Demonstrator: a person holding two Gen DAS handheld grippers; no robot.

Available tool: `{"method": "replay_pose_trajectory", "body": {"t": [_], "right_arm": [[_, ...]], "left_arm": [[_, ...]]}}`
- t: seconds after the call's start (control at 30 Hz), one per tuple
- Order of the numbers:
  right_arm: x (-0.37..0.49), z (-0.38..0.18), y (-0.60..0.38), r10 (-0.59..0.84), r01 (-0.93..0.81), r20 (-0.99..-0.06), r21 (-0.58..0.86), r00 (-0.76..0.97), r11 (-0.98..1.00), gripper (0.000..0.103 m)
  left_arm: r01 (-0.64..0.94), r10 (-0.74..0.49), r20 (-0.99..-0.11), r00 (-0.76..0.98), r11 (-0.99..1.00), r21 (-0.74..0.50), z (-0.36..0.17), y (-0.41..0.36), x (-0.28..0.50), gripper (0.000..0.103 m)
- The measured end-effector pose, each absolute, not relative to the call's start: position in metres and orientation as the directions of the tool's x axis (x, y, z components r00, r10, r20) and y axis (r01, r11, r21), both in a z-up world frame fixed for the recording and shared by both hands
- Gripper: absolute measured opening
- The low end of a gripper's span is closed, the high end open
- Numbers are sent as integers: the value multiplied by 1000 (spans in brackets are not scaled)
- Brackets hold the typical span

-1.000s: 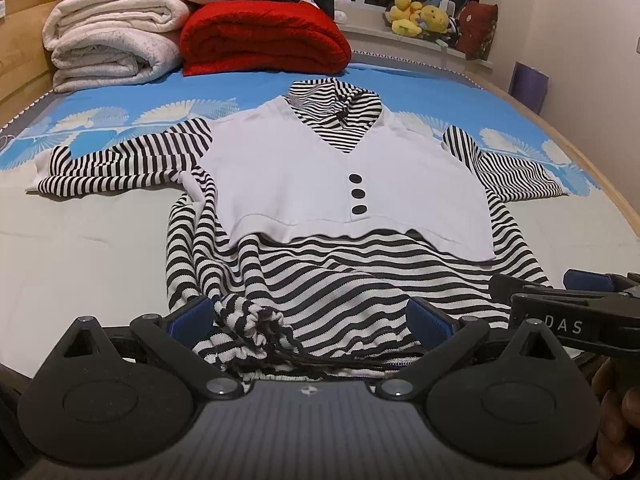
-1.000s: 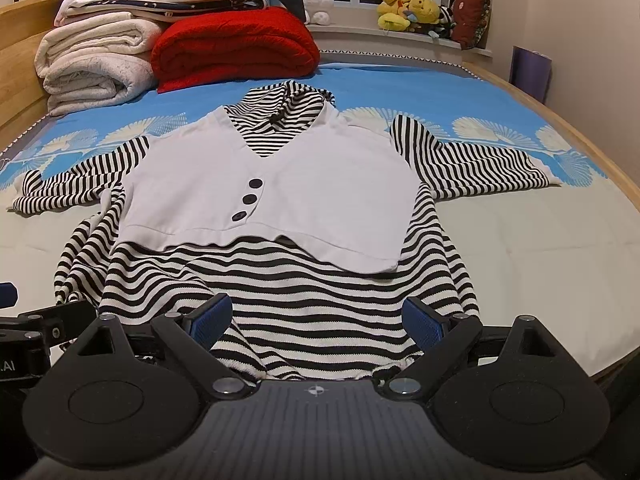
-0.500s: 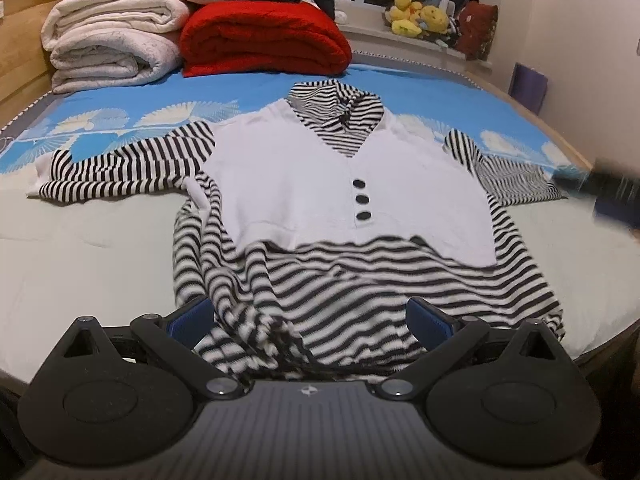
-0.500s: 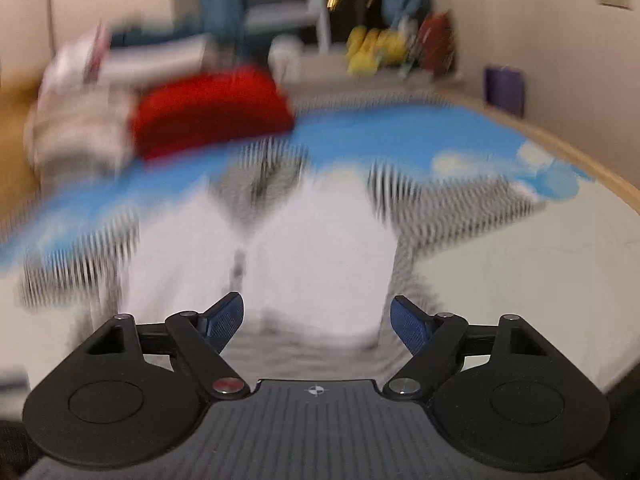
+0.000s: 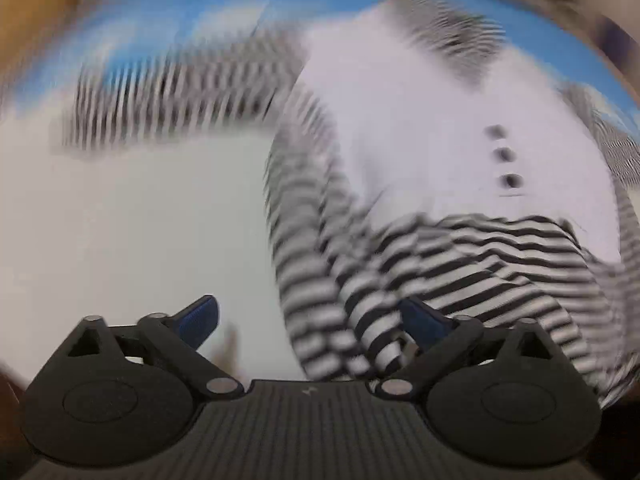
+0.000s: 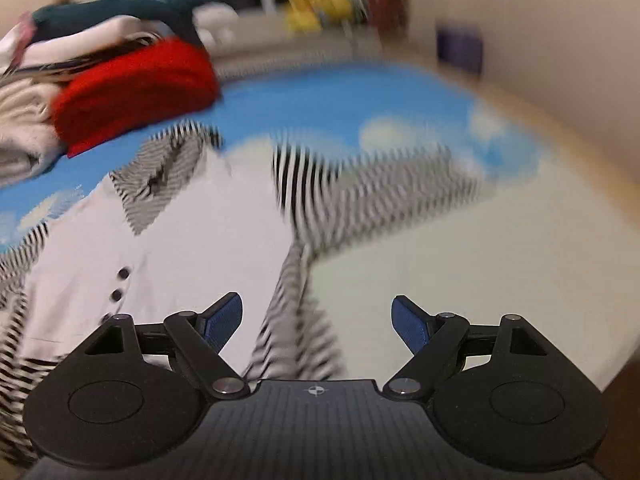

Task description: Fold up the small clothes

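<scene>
A: Striped black-and-white knit garment with a white vest front panel (image 6: 192, 256) is lying spread flat on the bed (image 6: 460, 280), collar toward the headboard end, both sleeves extending outward. Three dark round buttons (image 5: 505, 156) are sitting in a column on the white panel.

B: Left gripper (image 5: 310, 320) status?

A: Its black jaws with blue pads are standing wide apart, released. The right-hand pad is overlapping the garment's bunched striped lower edge in the left wrist view; blur is making it impossible to tell whether it is touching the cloth. The left-hand pad is hanging over bare pale bedsheet.

B: Right gripper (image 6: 318, 318)?

A: Released as well. Its jaws have just been closing slightly and are now standing wide, with the garment's striped side edge lying below the gap and nothing pinched between the pads. The striped sleeve (image 6: 380, 196) is stretching away ahead of it, toward the upper right of that view.

B: Surroundings?

A: Folded red blanket (image 6: 136, 92) and a stack of pale folded blankets (image 6: 24, 132) are resting at the far end, well apart from the garment. Yellow plush toys (image 6: 316, 8) are sitting on the ledge beyond, blurred.
</scene>
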State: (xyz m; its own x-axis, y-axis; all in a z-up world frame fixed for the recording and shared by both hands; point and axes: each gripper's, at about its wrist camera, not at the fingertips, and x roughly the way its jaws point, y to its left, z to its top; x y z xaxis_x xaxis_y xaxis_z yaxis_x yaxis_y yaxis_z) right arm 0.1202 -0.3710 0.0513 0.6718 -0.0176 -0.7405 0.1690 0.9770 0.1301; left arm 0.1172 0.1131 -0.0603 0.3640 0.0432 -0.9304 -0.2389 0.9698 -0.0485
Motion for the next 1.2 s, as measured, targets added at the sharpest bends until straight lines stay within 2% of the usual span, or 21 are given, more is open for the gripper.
{"method": "replay_pose_trajectory", "body": {"t": [0.07, 0.17, 0.23, 0.27, 0.33, 0.4, 0.43, 0.47, 0.5, 0.53, 0.6, 0.63, 0.7, 0.73, 0.87, 0.9, 0.93, 1.0, 1.07, 1.13, 1.2], "right_arm": [[125, 34, -380, -1, 228, -796, 173, 606, 958, 83], [131, 11, -377, 4, 253, -869, 149, 495, 956, 82], [132, -1, -373, 18, 257, -897, 146, 443, 955, 82], [132, -7, -371, 36, 253, -912, 151, 409, 956, 82], [131, -20, -367, 51, 263, -933, 152, 355, 953, 78], [132, -29, -369, 49, 286, -947, 145, 317, 947, 74], [131, -31, -370, 46, 291, -950, 140, 308, 946, 66], [131, -32, -369, 50, 289, -951, 143, 305, 947, 61], [131, -32, -369, 67, 280, -948, 159, 310, 947, 46], [131, -29, -368, 88, 269, -943, 180, 320, 946, 24], [131, -21, -371, 48, 277, -932, 155, 358, 948, 9], [128, -15, -375, -41, 305, -924, 83, 381, 949, 3], [126, -7, -382, -193, 366, -900, -41, 390, 930, 0], [124, -6, -387, -182, 391, -904, -17, 387, 920, 0], [119, -14, -390, 48, 402, -919, 218, 392, 889, 2], [119, -15, -387, 74, 387, -915, 240, 397, 890, 11], [119, -15, -383, 86, 370, -914, 245, 396, 896, 36], [121, -15, -375, 97, 356, -915, 248, 391, 901, 61], [122, -15, -375, 106, 365, -911, 263, 398, 893, 61], [122, -14, -377, 114, 374, -908, 277, 404, 885, 61], [124, -19, -375, 127, 366, -914, 278, 386, 888, 61]], "left_arm": [[-327, -45, -944, 326, 932, -158, -75, 127, 123, 97], [-351, -33, -947, 320, 924, -151, -83, 130, 130, 91], [-350, -19, -954, 298, 928, -128, -88, 130, 130, 71], [-339, -12, -955, 297, 933, -117, -90, 128, 131, 68], [-293, -6, -950, 313, 951, -102, -86, 123, 126, 37], [-279, -50, -945, 324, 949, -145, -83, 123, 121, 20], [-277, -67, -943, 327, 947, -164, -83, 122, 117, 12], [-272, -74, -942, 327, 947, -169, -81, 123, 112, 10], [-270, -85, -941, 327, 946, -179, -80, 123, 108, 8], [-256, -102, -939, 329, 947, -192, -77, 120, 103, 7], [-199, -130, -933, 335, 958, -205, -72, 113, 96, 7], [-176, -134, -931, 339, 963, -203, -70, 109, 93, 7], [-161, -134, -930, 341, 967, -198, -68, 110, 89, 7], [-168, -127, -932, 340, 967, -193, -68, 113, 87, 7], [-226, -89, -942, 324, 959, -168, -72, 127, 90, 7], [-240, -76, -945, 320, 958, -158, -73, 130, 91, 13], [-264, -64, -946, 319, 952, -153, -74, 131, 93, 24], [-310, -73, -940, 334, 933, -183, -72, 138, 94, 30], [-336, -104, -930, 353, 913, -230, -70, 143, 97, 38], [-346, -139, -924, 356, 899, -269, -72, 145, 99, 64], [-338, -149, -927, 345, 901, -271, -75, 141, 103, 69]]}}
